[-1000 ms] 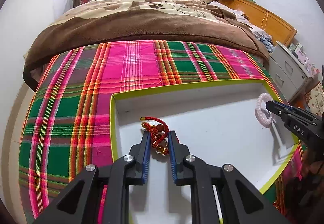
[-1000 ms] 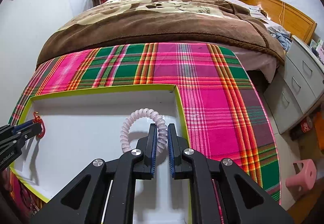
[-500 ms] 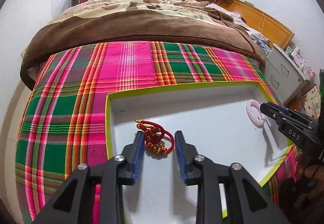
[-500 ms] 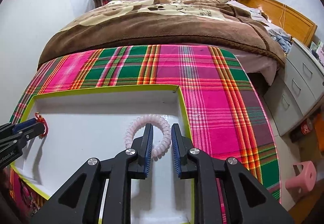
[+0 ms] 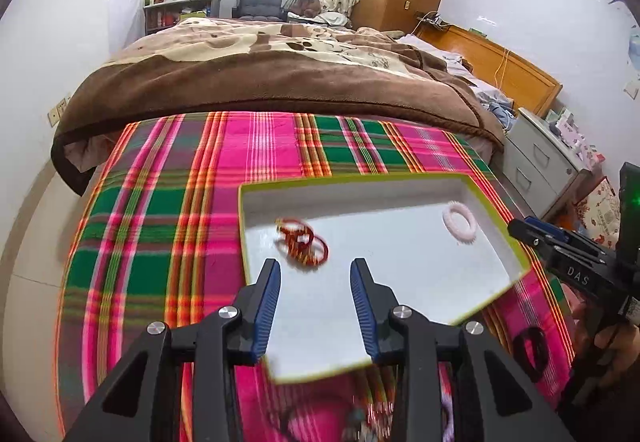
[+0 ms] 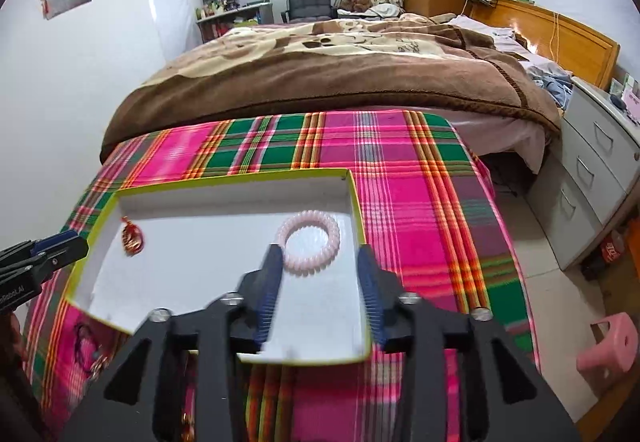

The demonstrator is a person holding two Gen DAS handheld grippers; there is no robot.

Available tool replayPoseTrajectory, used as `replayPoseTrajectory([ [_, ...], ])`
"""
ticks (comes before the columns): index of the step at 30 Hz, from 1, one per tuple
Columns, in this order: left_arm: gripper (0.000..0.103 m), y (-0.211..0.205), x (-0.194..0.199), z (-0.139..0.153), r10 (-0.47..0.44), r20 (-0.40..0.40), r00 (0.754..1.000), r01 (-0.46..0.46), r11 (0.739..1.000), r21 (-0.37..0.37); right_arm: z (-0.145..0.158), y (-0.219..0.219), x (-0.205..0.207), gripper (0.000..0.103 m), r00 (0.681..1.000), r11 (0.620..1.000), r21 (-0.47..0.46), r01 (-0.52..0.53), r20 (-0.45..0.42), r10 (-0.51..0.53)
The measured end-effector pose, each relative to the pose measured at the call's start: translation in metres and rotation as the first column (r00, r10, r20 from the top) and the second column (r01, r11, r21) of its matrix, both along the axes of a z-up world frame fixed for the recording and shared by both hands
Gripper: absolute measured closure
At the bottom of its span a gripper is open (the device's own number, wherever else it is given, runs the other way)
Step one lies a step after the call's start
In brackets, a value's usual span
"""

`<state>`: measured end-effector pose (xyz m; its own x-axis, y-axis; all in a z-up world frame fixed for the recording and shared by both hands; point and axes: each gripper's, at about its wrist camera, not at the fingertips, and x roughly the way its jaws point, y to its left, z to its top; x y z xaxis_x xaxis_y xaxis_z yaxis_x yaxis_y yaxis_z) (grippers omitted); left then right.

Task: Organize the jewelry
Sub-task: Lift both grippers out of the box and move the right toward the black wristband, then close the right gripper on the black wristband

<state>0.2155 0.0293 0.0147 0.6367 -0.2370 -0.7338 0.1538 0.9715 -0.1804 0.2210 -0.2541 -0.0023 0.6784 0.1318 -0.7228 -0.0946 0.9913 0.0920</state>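
Observation:
A white tray with a yellow-green rim point(image 5: 352, 179) point(image 6: 232, 180) lies on the plaid cloth. A red cord bracelet with gold beads point(image 5: 303, 241) point(image 6: 132, 237) lies in its left part. A pale pink coil bracelet point(image 5: 460, 223) point(image 6: 310, 242) lies in its right part. My left gripper point(image 5: 316, 282) is open and empty, raised just behind the red bracelet. My right gripper point(image 6: 318, 270) is open and empty, raised just behind the pink coil. Each gripper shows at the edge of the other's view.
More jewelry lies on the plaid cloth point(image 5: 180, 210) in front of the tray: a dark ring-shaped piece point(image 5: 530, 352) and blurred pieces point(image 6: 86, 338). A bed with a brown blanket point(image 6: 320, 74) stands behind, grey drawers point(image 6: 596, 178) at right, a pink stool point(image 6: 608, 346) on the floor.
Both grippers opened, letting the red bracelet and the pink coil drop into the tray, then pulled back and up away from them.

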Motion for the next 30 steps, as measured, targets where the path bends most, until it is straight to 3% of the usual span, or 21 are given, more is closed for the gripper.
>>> replayPoseTrajectory([
  [5, 0.067, 0.009, -0.032, 0.002, 0.010, 0.002, 1.000, -0.010, 1.000, 0.002, 0.006, -0.010, -0.030, 0.061, 1.000, 1.000, 0.024, 0.009, 0.012, -0.009],
  [9, 0.067, 0.008, -0.062, 0.002, 0.008, 0.021, 1.000, -0.009, 0.998, 0.066, 0.009, -0.016, -0.056, 0.061, 1.000, 1.000, 0.014, 0.003, 0.028, -0.003],
  [23, 0.067, 0.039, -0.128, -0.011, 0.045, 0.018, 0.999, -0.043, 0.992, -0.117, -0.014, -0.043, -0.126, 0.061, 0.997, 0.996, 0.055, 0.073, -0.028, -0.072],
  [28, 0.067, 0.039, -0.139, -0.019, 0.053, -0.031, 0.998, -0.056, 0.990, -0.129, -0.032, -0.036, -0.130, 0.061, 0.994, 0.997, 0.023, 0.073, -0.078, -0.071],
  [30, 0.067, 0.038, -0.143, -0.023, 0.057, -0.037, 0.998, -0.060, 0.993, -0.101, -0.038, -0.033, -0.132, 0.061, 0.994, 0.998, 0.013, 0.069, -0.087, -0.067],
])
